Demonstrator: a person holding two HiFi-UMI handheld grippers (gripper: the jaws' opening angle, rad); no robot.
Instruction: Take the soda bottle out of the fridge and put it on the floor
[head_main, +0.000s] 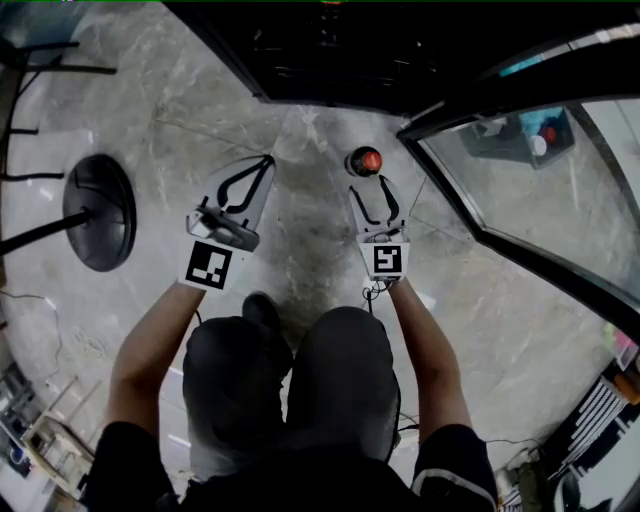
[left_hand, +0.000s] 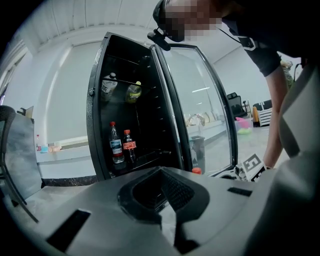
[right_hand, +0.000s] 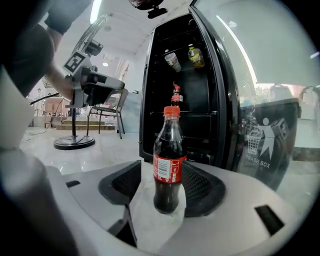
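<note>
Marble floor (head_main: 300, 235), open fridge (right_hand: 185, 90), soda bottle (right_hand: 168, 165) upright

We're in a big, bare indoor hall here, more test lab or office floor than anyone's home. Polished grey marble-look floor (head_main: 300, 230) runs wide open all round, with white walls and a strip light (right_hand: 93, 10) overhead. Standing right on it is a black shop-style display fridge (left_hand: 97, 100), its tall glass door (left_hand: 200, 100) swung open and a few drink bottles (left_hand: 122, 145) on the shelves. Behind that glass, a bin lettered TRASH BOX (right_hand: 265, 135). Off to the side there's a pole stand on a round base (right_hand: 74, 142), a chair (right_hand: 107, 112), low steps (right_hand: 75, 126), and a long white ledge (left_hand: 65, 150) along the far wall.
</note>
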